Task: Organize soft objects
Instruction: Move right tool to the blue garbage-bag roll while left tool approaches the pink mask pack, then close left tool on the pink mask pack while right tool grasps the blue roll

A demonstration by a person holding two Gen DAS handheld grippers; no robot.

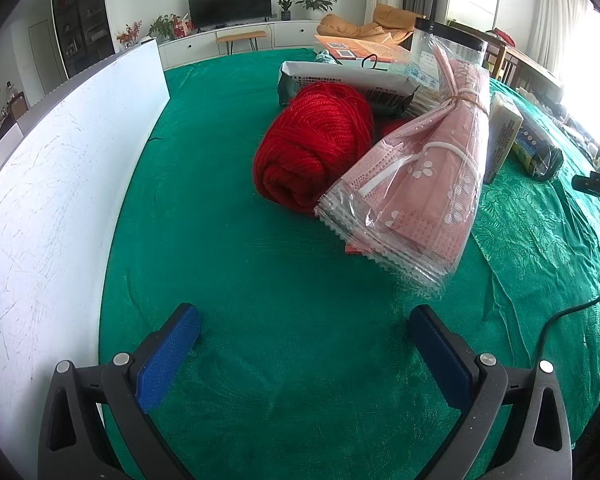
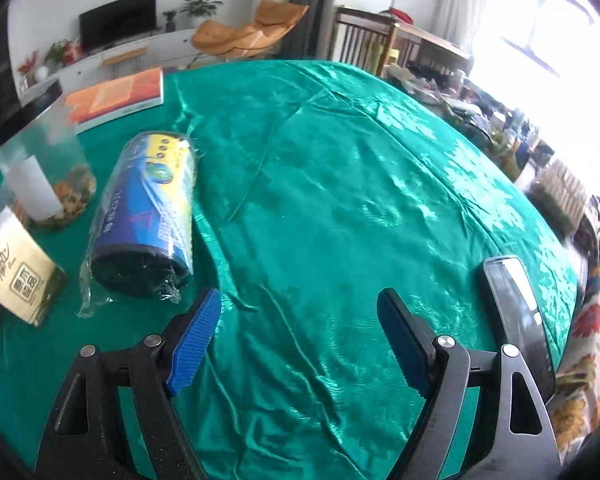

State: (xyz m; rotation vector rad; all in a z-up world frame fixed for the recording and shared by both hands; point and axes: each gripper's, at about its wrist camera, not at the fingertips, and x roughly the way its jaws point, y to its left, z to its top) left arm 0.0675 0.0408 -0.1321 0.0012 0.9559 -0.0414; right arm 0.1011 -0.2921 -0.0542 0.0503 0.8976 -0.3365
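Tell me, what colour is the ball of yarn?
The yarn is bright red, best seen in the left wrist view.

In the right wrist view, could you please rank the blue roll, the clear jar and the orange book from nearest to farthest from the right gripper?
From the right gripper:
1. The blue roll, lying in plastic wrap just beyond the left finger.
2. The clear jar, standing further left behind the roll.
3. The orange book, flat near the table's far edge.
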